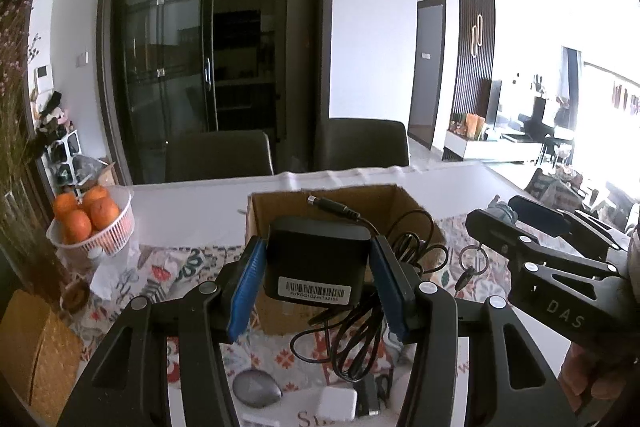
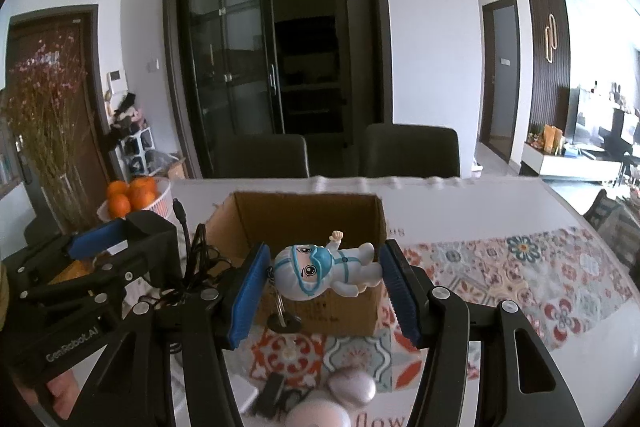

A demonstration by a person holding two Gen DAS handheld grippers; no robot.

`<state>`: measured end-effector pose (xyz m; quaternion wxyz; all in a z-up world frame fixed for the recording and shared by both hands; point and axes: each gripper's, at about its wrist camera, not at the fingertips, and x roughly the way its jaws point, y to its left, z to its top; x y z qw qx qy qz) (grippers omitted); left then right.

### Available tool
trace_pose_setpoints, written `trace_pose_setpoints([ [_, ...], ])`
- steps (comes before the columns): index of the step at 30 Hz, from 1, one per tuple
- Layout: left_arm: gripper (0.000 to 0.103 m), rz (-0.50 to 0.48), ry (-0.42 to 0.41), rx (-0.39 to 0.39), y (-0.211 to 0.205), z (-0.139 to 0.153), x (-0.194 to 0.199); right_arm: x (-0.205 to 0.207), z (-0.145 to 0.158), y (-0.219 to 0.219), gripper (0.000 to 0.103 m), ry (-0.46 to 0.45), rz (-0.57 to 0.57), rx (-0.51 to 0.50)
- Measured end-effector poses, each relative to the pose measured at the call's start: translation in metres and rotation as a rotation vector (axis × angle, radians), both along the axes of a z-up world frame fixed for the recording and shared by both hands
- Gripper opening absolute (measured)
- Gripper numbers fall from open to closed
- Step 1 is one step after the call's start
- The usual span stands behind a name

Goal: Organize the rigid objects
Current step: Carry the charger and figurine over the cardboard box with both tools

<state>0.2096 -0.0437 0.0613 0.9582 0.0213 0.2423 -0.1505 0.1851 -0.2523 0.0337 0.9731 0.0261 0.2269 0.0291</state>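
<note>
Left gripper (image 1: 318, 263) raised, fingers clamped on a load. Right gripper (image 2: 326, 269) alongside, level, likewise clamped.

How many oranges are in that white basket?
4 show in the basket at the table's far left: two in front, two behind. More may be hidden beneath them.

The black square power adapter (image 1: 318, 263) has a white barcode sticker with tiny letters, too small to read surely. The right gripper (image 1: 520, 223) says "DAS" on its black arm. The left gripper (image 2: 100, 239) says "GenRobot.AI".
</note>
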Motion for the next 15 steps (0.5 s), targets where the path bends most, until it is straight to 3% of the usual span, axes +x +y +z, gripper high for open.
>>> trace_pose_setpoints([
  [15, 0.053, 0.003, 0.024, 0.022, -0.002, 0.019, 0.058, 0.058, 0.027, 0.001, 0.058, 0.025, 0.029, -0.02],
])
